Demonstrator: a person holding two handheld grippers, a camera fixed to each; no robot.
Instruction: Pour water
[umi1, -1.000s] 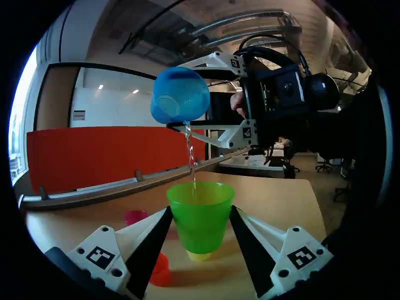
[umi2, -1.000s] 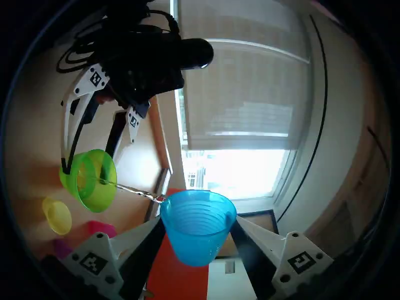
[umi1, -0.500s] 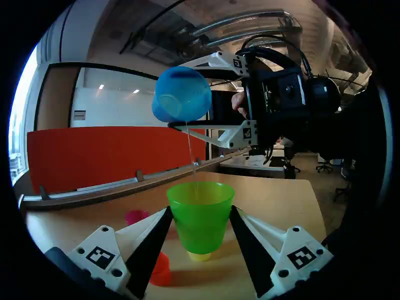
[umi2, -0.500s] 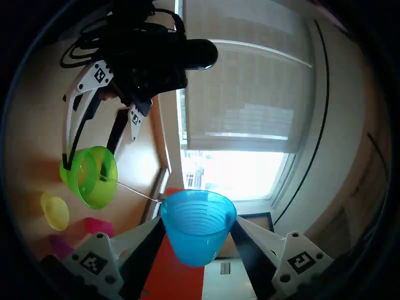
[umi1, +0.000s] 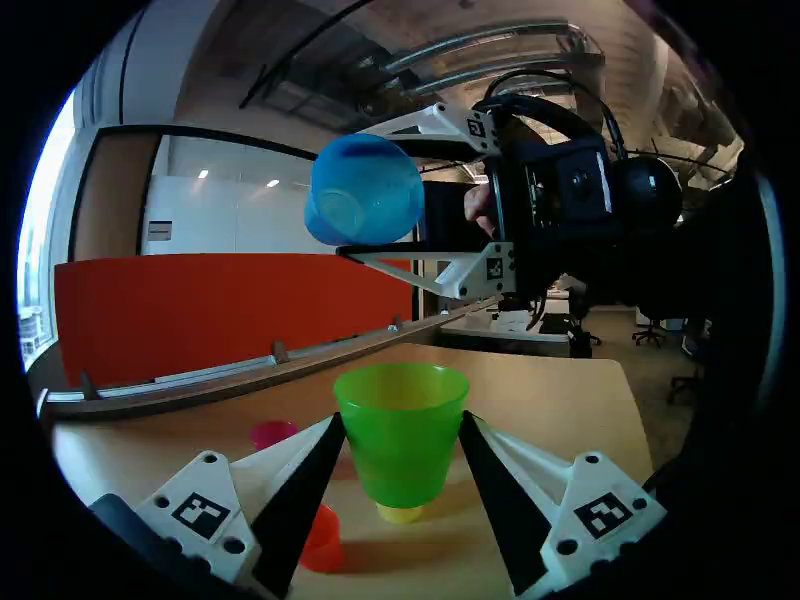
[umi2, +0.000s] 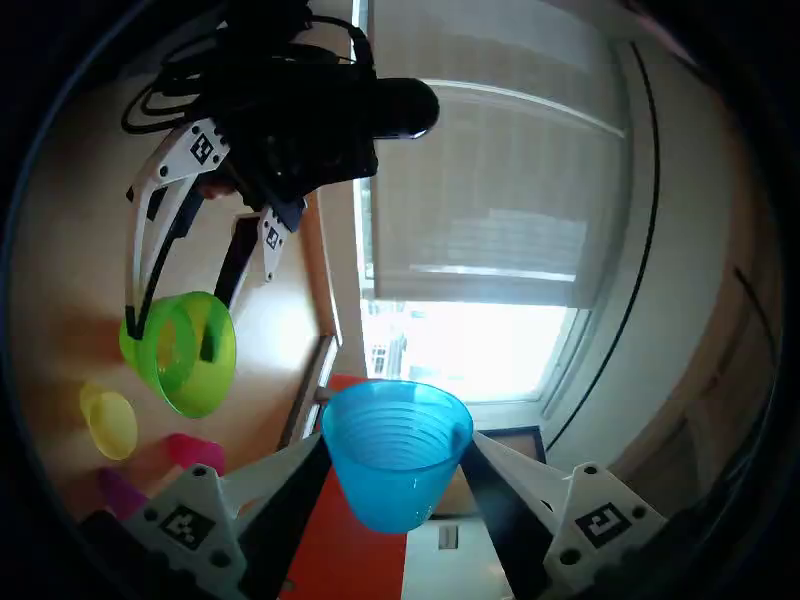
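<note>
My left gripper (umi1: 400, 470) is shut on an upright green cup (umi1: 401, 430), held a little above the wooden table (umi1: 560, 395). Above it, the right gripper (umi1: 375, 190) holds a blue cup (umi1: 362, 190) tipped on its side, mouth toward the lower left. No water runs from it. In the right gripper view the blue cup (umi2: 396, 462) sits between my right gripper's (umi2: 397, 470) fingers, and the green cup (umi2: 182, 352) shows at the left in the left gripper (umi2: 170, 320).
On the table lie small cups: a yellow one (umi1: 400, 513) under the green cup, a red one (umi1: 322, 540), and a pink one (umi1: 270, 433). An orange partition (umi1: 220, 310) backs the table. A bright window (umi2: 470, 350) fills the right gripper view.
The stream of water from the blue cup into the green cup thinned and stopped. Both cups have stayed almost in place.
</note>
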